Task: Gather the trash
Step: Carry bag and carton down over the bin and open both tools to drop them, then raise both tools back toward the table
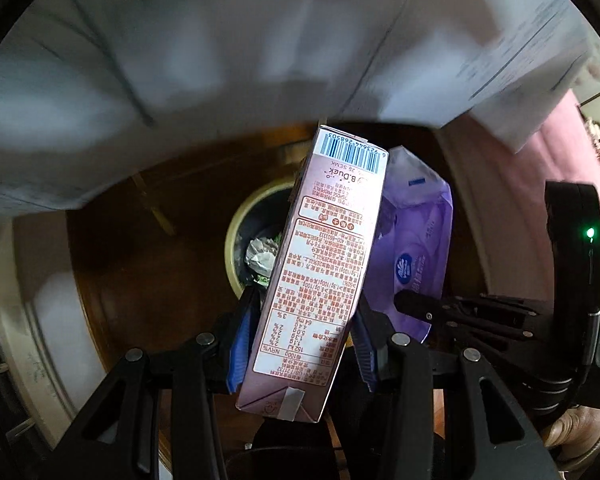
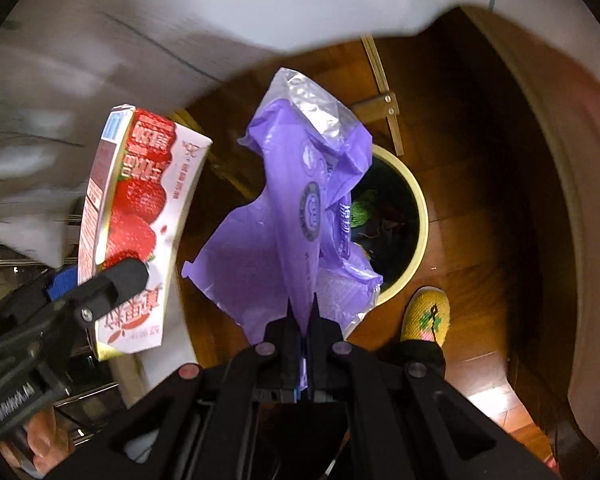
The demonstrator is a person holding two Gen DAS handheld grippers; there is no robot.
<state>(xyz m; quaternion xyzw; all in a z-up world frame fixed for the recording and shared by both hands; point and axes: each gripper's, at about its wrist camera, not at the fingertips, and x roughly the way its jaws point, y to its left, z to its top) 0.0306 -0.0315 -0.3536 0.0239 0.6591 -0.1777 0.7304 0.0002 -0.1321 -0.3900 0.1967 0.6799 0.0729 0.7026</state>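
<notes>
My left gripper [image 1: 304, 336] is shut on a pink strawberry milk carton [image 1: 320, 264], its blue pads pressing both sides. The same carton [image 2: 140, 216] shows at the left of the right wrist view, with the left gripper's finger across its lower part. My right gripper [image 2: 302, 320] is shut on a crumpled purple plastic wrapper [image 2: 296, 208], which also hangs behind the carton as the purple wrapper [image 1: 416, 248]. Both point steeply down over a round cream-rimmed trash bin [image 2: 418, 208], lined in dark plastic with trash inside. In the left view the bin [image 1: 236, 232] lies partly hidden behind the carton.
The bin stands on a dark wooden floor [image 2: 472, 152]. A white cloth [image 1: 220, 60] hangs over the upper part of both views. A person's foot in a yellow slipper [image 2: 426, 314] stands just right of the bin. A pink cloth edge [image 1: 560, 152] lies at the right.
</notes>
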